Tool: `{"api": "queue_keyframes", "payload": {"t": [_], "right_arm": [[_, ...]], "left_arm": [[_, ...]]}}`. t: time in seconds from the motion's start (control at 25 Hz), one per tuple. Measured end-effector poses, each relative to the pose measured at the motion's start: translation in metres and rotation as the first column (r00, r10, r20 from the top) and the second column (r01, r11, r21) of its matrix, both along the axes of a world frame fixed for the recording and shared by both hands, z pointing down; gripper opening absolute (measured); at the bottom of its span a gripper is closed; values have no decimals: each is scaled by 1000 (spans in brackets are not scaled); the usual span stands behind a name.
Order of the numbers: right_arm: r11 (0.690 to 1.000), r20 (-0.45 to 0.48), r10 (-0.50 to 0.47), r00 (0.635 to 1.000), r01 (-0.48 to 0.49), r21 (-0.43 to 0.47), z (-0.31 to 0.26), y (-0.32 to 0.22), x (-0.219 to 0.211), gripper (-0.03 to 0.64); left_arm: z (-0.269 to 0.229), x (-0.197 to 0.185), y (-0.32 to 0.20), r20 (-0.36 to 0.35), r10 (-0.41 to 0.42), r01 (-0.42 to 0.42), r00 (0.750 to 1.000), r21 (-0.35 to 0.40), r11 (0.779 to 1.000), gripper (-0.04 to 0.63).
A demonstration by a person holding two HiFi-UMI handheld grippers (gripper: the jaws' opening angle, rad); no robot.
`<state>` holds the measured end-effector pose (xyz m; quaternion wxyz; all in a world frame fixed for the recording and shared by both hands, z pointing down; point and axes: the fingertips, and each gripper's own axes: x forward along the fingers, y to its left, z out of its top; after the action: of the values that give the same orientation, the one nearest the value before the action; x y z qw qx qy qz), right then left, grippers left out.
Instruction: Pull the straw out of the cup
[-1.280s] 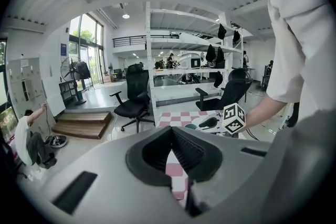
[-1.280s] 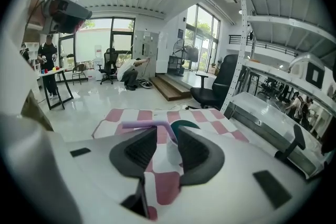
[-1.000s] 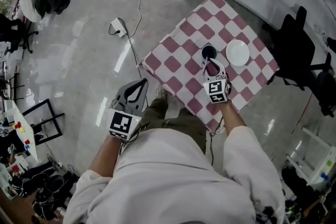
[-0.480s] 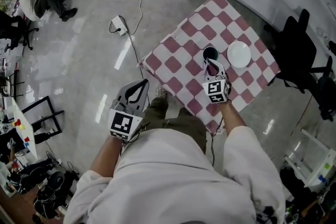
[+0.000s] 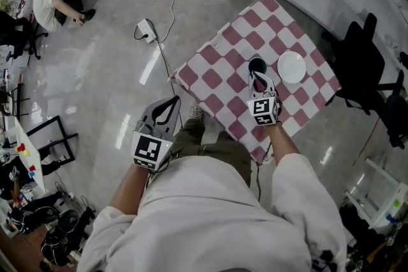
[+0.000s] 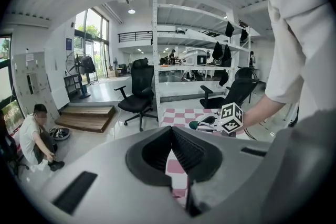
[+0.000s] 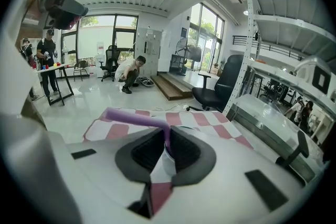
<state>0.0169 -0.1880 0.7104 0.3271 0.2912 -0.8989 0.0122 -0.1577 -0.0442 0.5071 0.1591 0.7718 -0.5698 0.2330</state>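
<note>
One grip made: right hand-held gripper (image 7: pixel 167 134), jaws having just been closing, pinches the purple straw (image 7: pixel 134 118); straw stands in cup (image 7: pixel 167 164); pull-out remains.

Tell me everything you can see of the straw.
The straw is purple, plastic-looking, with a bend. Its upper part juts sideways to the left in the right gripper view; below the bend it runs down between the jaws of the right tool, which have just been closing and now pinch it from both sides. Its lower end is hidden, so its depth in the cup cannot be told.
</note>
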Motion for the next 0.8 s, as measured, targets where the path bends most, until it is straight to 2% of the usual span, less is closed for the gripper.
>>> {"api": "queue_keyframes", "payload": {"t": [0.4,0.8], "right_arm": [[999,29,38,999,-39,36,-34,-2,6,38],[992,90,80,993,-88,86,-104,17,16,37]], "left_arm": [[-6,10,-8,-26,30,-30,999,32,999,5],[-18,29,-24,-69,118,-112,991,87,990,5]]}}
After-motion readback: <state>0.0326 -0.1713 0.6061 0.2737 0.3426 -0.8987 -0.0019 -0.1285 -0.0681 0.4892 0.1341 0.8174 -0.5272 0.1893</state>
